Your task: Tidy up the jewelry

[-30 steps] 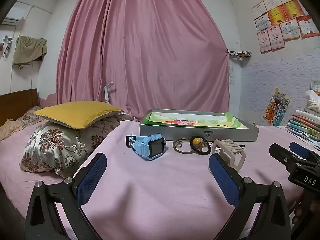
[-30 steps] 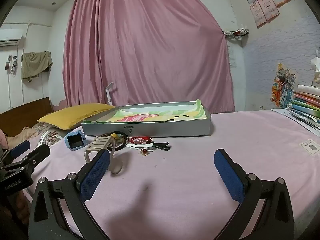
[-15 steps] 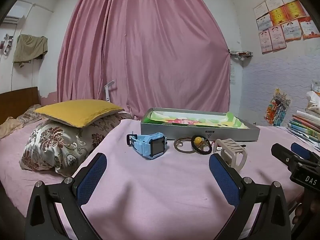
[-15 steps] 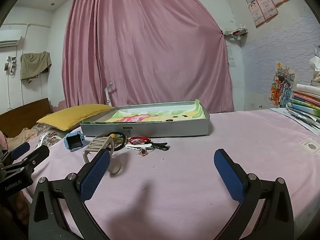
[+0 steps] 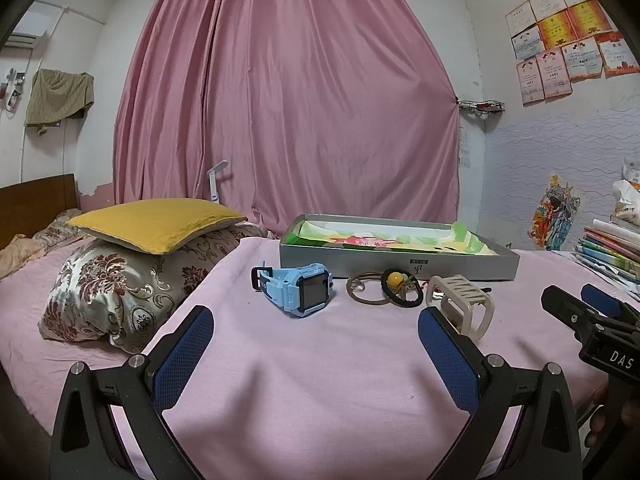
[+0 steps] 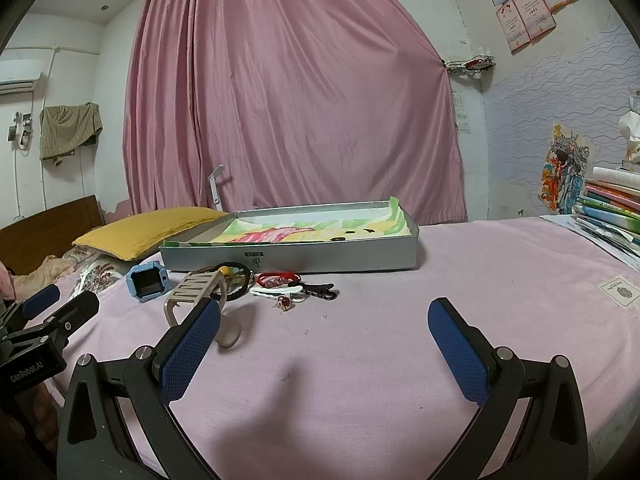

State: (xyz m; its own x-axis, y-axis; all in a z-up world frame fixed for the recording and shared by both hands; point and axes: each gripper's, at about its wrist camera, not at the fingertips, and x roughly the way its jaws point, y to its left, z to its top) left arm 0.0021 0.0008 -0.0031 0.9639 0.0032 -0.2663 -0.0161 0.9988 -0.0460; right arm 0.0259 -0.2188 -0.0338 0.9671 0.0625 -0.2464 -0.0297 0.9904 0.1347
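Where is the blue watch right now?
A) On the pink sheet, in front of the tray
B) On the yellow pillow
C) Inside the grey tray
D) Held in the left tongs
A: the blue watch lies on the pink sheet, in front of the grey tray; both tongs are open.

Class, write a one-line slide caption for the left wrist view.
Open left gripper faces a blue watch, hair ties and beige cuff lined up before a grey tray on the pink bed.

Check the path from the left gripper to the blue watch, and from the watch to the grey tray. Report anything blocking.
Nothing visible blocks either. The left gripper is open, with bare pink sheet between it and the blue watch. The grey tray sits directly behind the watch, with only its low front wall to clear.
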